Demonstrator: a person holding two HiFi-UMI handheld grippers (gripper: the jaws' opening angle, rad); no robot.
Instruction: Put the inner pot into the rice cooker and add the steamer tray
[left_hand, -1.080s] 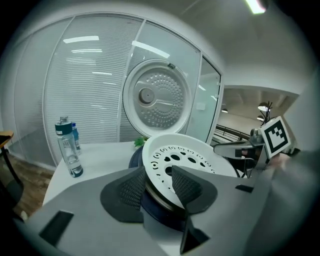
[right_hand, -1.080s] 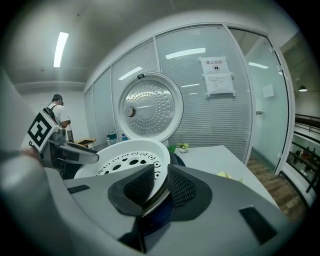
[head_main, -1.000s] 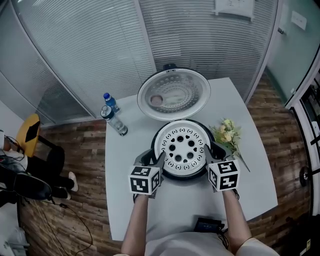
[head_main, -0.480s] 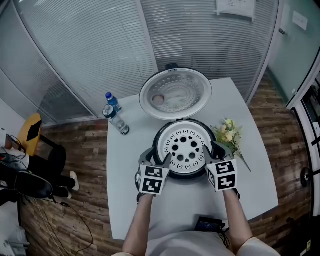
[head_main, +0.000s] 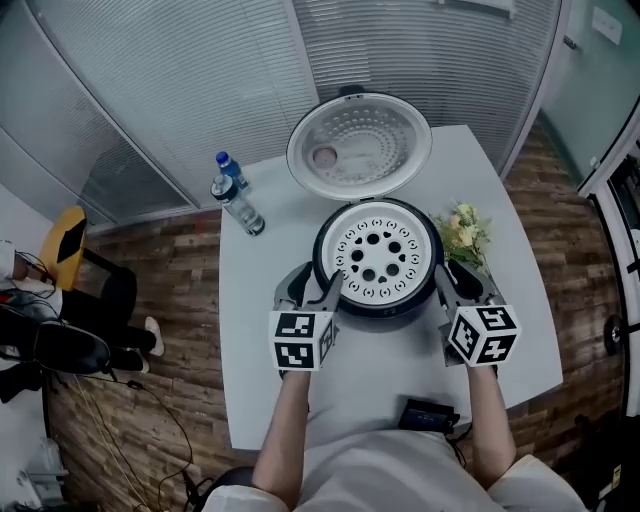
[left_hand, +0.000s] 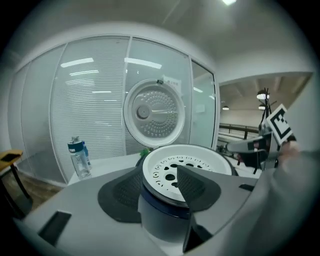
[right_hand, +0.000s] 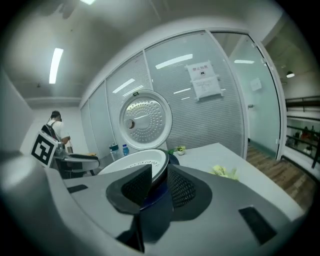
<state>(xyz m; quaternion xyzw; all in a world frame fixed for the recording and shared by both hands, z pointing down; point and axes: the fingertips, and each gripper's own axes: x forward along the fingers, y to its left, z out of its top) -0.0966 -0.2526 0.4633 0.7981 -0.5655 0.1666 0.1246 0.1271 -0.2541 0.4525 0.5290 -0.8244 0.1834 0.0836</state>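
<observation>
On view: one dark round rice cooker, one white perforated steamer tray and one white table. Also counted: two clear plastic water bottles, one bunch of pale yellow flowers, one small black device.

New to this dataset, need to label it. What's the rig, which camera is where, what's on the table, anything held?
No robot: a person holds a two-jaw gripper in each hand, the left gripper and the right gripper; the marker cubes are part of them. The top-down picture comes from a head camera; the other two look along each gripper's jaws. On the table: a rice cooker, lid up, white steamer tray seated inside, two bottles, flowers, a black device. Both grippers' jaws stand apart at the cooker's sides; nothing looks held.
</observation>
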